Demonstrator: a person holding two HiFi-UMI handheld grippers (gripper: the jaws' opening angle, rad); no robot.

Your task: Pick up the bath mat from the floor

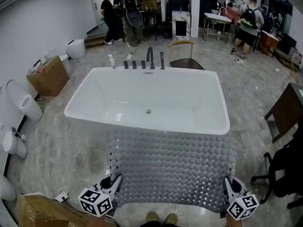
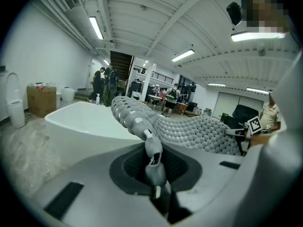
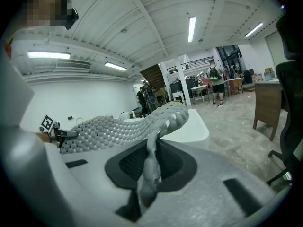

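Note:
A grey bath mat (image 1: 173, 167) covered in round bumps hangs stretched between my two grippers, in front of the white bathtub (image 1: 147, 100). My left gripper (image 1: 112, 182) is shut on the mat's near left corner, and my right gripper (image 1: 229, 186) is shut on its near right corner. The left gripper view has the mat (image 2: 189, 129) pinched between the jaws and arching away toward the other gripper. From the right gripper's camera the mat (image 3: 128, 129) runs likewise from the shut jaws toward the left gripper. The mat's far edge droops against the tub's near side.
A cardboard box (image 1: 48, 75) and toilets (image 1: 26, 103) line the left wall. A chair (image 1: 182, 56) stands behind the tub, a dark desk (image 1: 286, 110) and a black office chair (image 1: 284, 174) at the right. Several people stand far back. My shoes (image 1: 161, 217) show below the mat.

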